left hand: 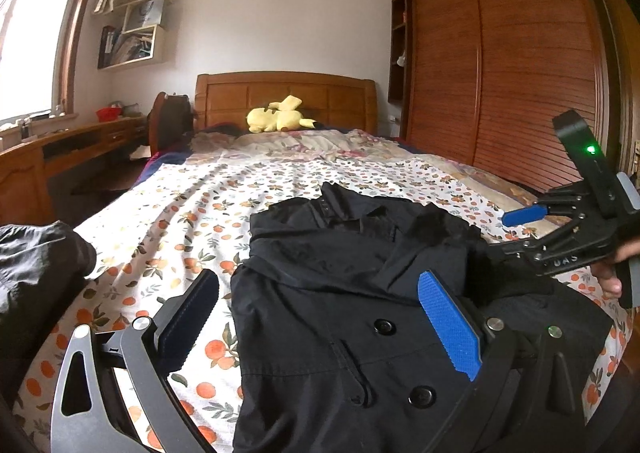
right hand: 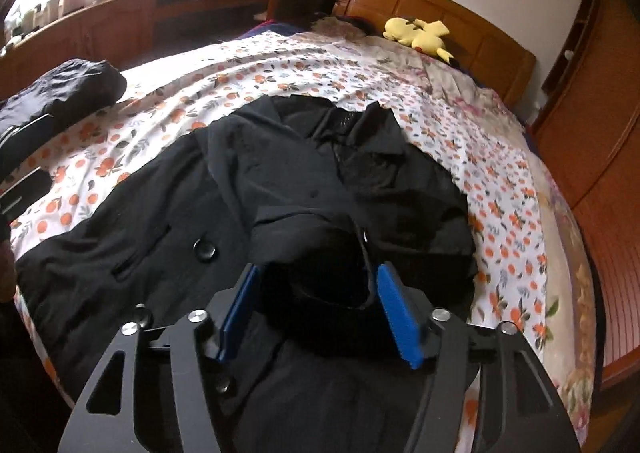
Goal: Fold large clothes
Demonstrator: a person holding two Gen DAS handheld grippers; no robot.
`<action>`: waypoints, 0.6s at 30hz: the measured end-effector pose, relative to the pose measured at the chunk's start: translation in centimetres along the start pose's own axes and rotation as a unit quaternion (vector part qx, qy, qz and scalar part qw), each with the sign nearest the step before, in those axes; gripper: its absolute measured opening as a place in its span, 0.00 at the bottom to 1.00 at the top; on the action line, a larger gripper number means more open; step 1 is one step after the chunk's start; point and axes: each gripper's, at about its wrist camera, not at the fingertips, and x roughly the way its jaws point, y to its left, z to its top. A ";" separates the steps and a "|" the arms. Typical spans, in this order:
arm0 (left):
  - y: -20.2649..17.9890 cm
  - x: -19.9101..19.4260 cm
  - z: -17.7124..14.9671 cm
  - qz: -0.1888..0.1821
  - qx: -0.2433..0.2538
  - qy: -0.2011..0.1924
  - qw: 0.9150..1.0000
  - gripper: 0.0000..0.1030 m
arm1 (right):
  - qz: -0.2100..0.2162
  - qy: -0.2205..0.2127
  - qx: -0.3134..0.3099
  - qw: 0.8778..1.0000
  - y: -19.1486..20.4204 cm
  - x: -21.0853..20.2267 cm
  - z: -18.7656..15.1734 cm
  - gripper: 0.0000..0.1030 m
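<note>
A large black coat (left hand: 340,273) with big black buttons lies spread on the flowered bedsheet (left hand: 192,213), collar toward the headboard; it also fills the right wrist view (right hand: 280,173). My left gripper (left hand: 320,305) is open, its blue-padded fingers (left hand: 450,325) spread wide just above the coat's lower front. My right gripper (right hand: 316,309) has a bunched fold of the coat, a sleeve end or cuff (right hand: 316,253), between its blue pads, which stand partly apart around it. The right gripper also shows in the left wrist view (left hand: 508,233) at the coat's right side.
Another dark garment (right hand: 64,93) lies bundled at the bed's left edge. A yellow plush toy (left hand: 276,117) sits by the wooden headboard (left hand: 288,93). A wooden wardrobe (left hand: 500,65) stands right of the bed, a desk (left hand: 72,141) under the window to the left.
</note>
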 end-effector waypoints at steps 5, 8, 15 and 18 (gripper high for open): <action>-1.0 0.5 -0.1 -0.007 0.007 0.004 1.000 0.98 | 0.003 -0.009 0.031 0.999 -1.5 -0.7 -1.7 0.57; -1.7 0.9 -0.2 -0.010 0.013 0.008 1.000 0.98 | 0.005 -0.015 0.065 0.998 -3.0 -0.3 -2.7 0.57; -3.3 2.0 -0.6 -0.015 0.027 0.016 0.999 0.98 | 0.027 -0.042 0.183 0.982 -7.3 1.8 -3.5 0.49; -3.6 2.3 -0.7 -0.014 0.030 0.019 0.999 0.98 | 0.039 -0.046 0.218 0.974 -8.3 2.9 -3.3 0.49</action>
